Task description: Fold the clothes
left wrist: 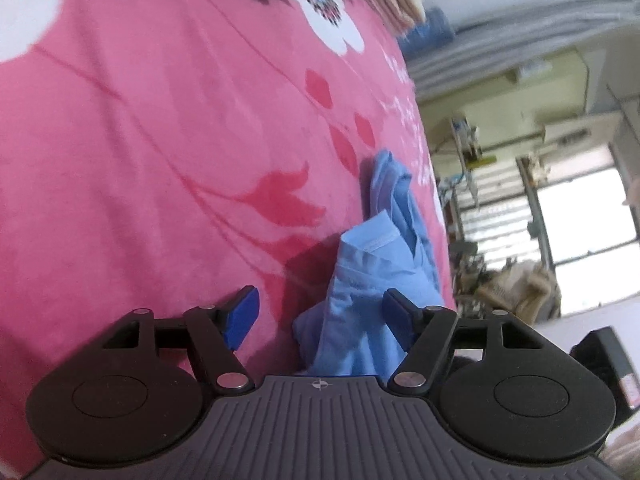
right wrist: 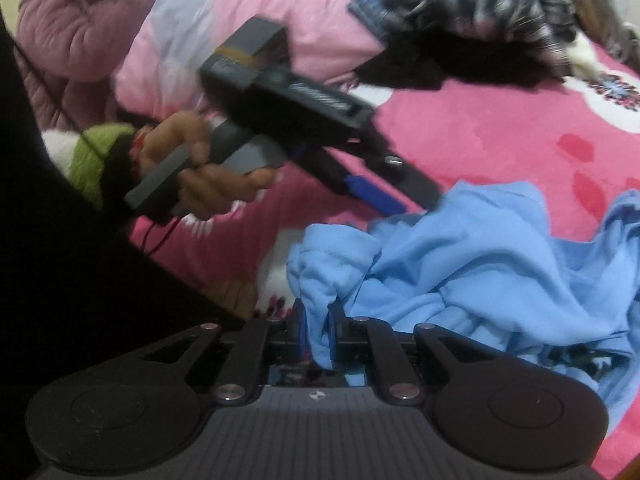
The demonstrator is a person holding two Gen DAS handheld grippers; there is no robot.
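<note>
A person's hand [right wrist: 200,176], at the left of the right wrist view, wraps around the grey handle of the left gripper [left wrist: 320,316], knuckles outward and thumb along the grip, with a green knitted cuff [right wrist: 94,152] at the wrist and a red cord trailing below it. The tool angles downward and to the right from that hand, its blue-tipped fingers [right wrist: 376,196] reaching the upper edge of a crumpled light blue garment [right wrist: 460,264]. Seen from its own camera, the left gripper's fingers stand spread wide apart, holding nothing, one blue pad over bare blanket and the other against the blue cloth. The garment lies bunched on a bed covered with a pink blanket [left wrist: 160,140] printed with red flowers and white blossoms, near the blanket's edge in the left wrist view. Lower in the right wrist view, the right gripper [right wrist: 318,332] points forward into the near side of the heap, its fingers drawn close together and pinching a fold of the blue cloth between the pads. Farther back on the bed, toward the upper right, sits a pile of dark clothes [right wrist: 472,24], black and patterned pieces over folded denim. A person in a mauve padded jacket [right wrist: 72,32] is at the far left corner.
</note>
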